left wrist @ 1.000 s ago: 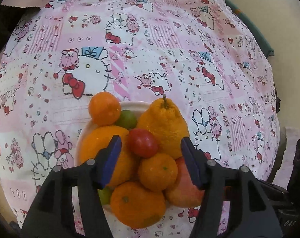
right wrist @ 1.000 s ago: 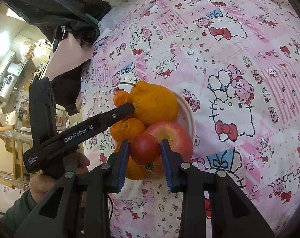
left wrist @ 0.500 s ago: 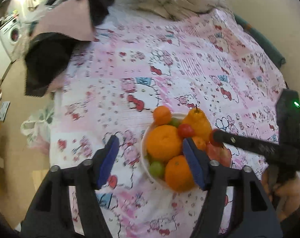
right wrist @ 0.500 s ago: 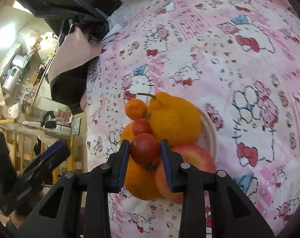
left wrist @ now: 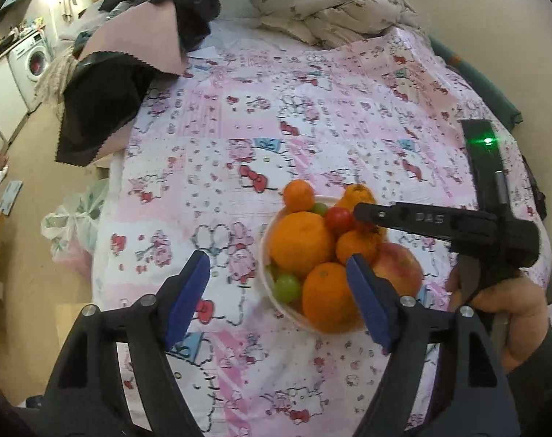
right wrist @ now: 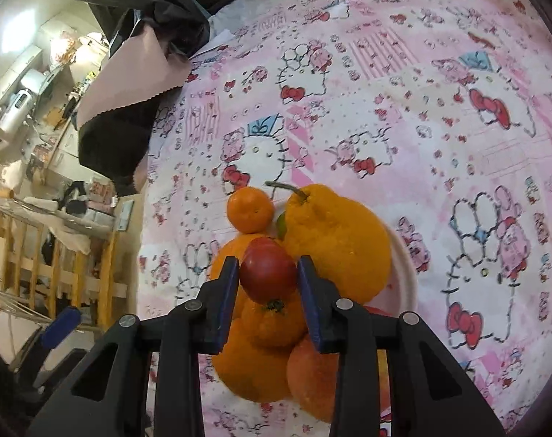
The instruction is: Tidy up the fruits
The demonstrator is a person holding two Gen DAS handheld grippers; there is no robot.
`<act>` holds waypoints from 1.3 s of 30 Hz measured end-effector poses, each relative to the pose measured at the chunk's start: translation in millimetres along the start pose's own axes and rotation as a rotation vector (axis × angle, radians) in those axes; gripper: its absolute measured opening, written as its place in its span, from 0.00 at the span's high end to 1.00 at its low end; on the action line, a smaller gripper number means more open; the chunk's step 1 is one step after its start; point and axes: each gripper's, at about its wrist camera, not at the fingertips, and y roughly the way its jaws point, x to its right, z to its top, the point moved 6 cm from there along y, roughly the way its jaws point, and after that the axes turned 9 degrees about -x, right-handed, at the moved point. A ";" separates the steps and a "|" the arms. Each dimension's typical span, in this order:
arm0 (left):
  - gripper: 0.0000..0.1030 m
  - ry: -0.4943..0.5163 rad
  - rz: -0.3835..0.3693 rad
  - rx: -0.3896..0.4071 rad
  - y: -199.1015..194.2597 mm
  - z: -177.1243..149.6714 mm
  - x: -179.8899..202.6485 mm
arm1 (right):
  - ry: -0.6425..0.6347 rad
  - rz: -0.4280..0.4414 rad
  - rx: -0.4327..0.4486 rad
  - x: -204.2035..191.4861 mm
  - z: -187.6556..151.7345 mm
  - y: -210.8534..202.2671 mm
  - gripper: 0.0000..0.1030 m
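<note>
A white plate [left wrist: 266, 251] on the pink cartoon-print sheet [left wrist: 312, 127] is piled with oranges, a bumpy orange citrus [right wrist: 337, 240], an apple [left wrist: 398, 267], green fruit [left wrist: 287, 286] and a red tomato [left wrist: 337, 218]. My right gripper [right wrist: 266, 262] reaches over the pile with a second tomato [right wrist: 267, 273] between its blue pads. The pads still touch it while the jaws are opening, and the tomato sits on the top fruits. My left gripper [left wrist: 276, 258] hangs above the sheet near the plate's left side, its jaws opening with nothing between them.
A black and pink cloth [left wrist: 104, 102] hangs over the bed's far left corner, and a crumpled beige blanket [left wrist: 330, 18] lies at the far end. A plastic bag [left wrist: 71, 225] sits on the floor left of the bed. A hand [left wrist: 509, 313] holds the right gripper.
My left gripper has pulled back and up from the fruit pile and spread wider. My right gripper has carried the tomato across onto the top of the pile.
</note>
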 end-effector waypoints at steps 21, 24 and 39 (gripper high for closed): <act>0.28 0.005 0.080 0.053 -4.8 -7.2 -1.3 | -0.012 -0.005 0.170 -8.6 -15.9 -74.9 0.35; 0.28 0.012 0.127 0.113 -20.8 -12.1 -2.3 | -0.035 -0.026 0.231 -18.2 -29.0 -96.2 0.21; 0.06 0.000 0.069 0.159 -54.7 -54.4 -0.7 | -0.124 -0.292 0.357 -32.7 -129.0 -141.1 0.05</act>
